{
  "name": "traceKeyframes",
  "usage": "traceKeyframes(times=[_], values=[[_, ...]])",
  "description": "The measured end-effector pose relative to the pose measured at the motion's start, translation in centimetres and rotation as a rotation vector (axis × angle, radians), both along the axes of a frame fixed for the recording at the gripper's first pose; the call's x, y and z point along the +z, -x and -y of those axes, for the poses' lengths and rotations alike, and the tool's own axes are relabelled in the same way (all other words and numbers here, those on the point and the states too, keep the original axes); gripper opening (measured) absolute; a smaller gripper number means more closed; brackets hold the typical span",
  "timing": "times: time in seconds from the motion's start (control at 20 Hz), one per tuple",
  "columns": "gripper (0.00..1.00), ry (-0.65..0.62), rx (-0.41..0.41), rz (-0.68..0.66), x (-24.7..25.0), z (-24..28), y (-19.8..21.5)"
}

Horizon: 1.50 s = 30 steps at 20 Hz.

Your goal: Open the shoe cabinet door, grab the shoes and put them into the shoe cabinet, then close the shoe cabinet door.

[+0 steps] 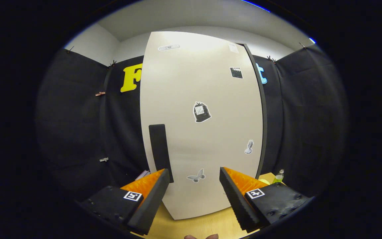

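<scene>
Fingers [194,196] are held spread apart, gripping nothing, squared to the shoe cabinet door [201,126], which is seen shut on the tabletop [197,227]; dark handle [160,152] sits just beyond the left finger.

White shoe cabinet door [201,122] shut, upright, black vertical handle [159,151], stickers

My gripper [194,174] has ridged, wedge-shaped fingers [151,199] on dark screwed blocks, each carrying a square black-and-white marker [133,196].
</scene>
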<state>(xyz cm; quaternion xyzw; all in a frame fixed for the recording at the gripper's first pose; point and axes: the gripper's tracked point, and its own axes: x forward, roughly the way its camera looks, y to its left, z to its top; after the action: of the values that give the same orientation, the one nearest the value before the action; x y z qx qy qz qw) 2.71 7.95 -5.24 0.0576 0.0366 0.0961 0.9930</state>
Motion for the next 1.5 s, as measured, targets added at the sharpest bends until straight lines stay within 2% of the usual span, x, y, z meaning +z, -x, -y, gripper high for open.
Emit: traceKeyframes(times=[1.0, 1.5], values=[[0.98, -0.016, -0.004, -0.007, -1.5, 2.2, 1.6], [0.98, -0.032, -0.011, -0.01, -1.9, 2.7, 1.1]])
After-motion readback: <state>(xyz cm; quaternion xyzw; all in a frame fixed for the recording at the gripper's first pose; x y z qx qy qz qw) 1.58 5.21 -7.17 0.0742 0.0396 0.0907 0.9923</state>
